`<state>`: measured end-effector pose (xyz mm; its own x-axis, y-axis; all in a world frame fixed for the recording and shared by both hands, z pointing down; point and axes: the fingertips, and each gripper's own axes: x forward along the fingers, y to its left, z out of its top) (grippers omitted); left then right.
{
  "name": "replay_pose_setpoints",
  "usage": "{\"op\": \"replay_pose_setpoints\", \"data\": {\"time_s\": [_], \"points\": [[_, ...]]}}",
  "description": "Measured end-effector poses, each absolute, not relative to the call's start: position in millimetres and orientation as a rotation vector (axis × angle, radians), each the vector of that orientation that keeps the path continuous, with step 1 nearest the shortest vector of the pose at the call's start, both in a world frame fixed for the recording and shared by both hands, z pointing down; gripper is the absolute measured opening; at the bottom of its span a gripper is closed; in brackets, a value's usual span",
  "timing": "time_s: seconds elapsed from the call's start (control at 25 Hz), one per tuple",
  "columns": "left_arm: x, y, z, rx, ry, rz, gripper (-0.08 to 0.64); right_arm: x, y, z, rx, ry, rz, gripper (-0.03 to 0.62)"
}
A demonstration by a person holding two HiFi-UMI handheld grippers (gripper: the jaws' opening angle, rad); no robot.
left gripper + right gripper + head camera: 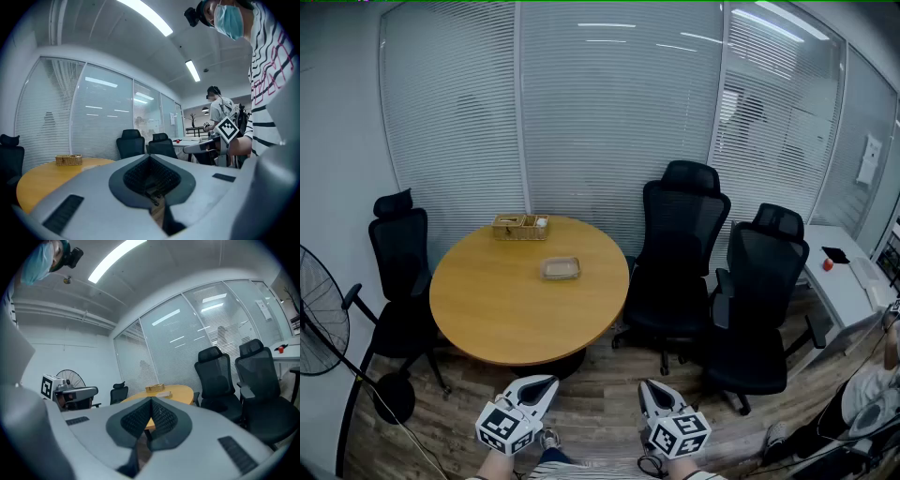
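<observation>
The left tool (546, 382) and the right tool (649, 385) hang side by side, low and close to the person's body, above the wood-plank floor (600, 380). In the left gripper view the dark ribbed pads close to a seam with nothing caught between them. The right gripper view shows the same: jaws pressed together and empty. Neither tool touches anything.

Ahead of both tools, and well apart from them, stands a round wooden counter (487, 314). A shallow tan rectangular tray (560, 269) lies near its middle, roughly in line with the gap between the two tools. Beyond the tray, at the counter's far edge and slightly to the left tool's side, sits a woven rectangular wicker basket (520, 227) with small items in it that are too small to make out. The two are apart from one another.

As the pictures stand, the work looks barely begun. Nothing is lifted or gripped, and tray and basket both rest on the counter out of reach of either tool.

Two black mesh office chairs (680, 253) stand ahead of the right tool, beside the counter. A black standing fan (319, 323) is far off on the left tool's side.
</observation>
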<state>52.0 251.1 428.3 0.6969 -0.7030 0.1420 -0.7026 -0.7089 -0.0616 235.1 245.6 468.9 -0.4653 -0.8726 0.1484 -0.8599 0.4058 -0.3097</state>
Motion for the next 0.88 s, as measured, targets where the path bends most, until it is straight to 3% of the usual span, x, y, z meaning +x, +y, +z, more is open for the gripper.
{"op": "replay_pose_setpoints", "data": {"time_s": [0.52,0.56,0.6,0.64,0.88], "points": [[10,152,448,-2.945,1.232,-0.204,0.041,193,152,471,-1.501,2.551,-0.62,0.047],[5,140,449,-2.96,1.233,-0.199,0.094,187,142,471,-1.498,2.543,-0.633,0.095],[0,128,450,-2.976,1.23,-0.197,0.195,182,130,470,-1.497,2.535,-0.646,0.176],[-6,116,450,-2.988,1.223,-0.201,0.216,175,119,469,-1.499,2.53,-0.654,0.189],[-55,51,449,-3.013,1.212,-0.207,0.216,131,56,463,-1.547,2.522,-0.654,0.189]]}}
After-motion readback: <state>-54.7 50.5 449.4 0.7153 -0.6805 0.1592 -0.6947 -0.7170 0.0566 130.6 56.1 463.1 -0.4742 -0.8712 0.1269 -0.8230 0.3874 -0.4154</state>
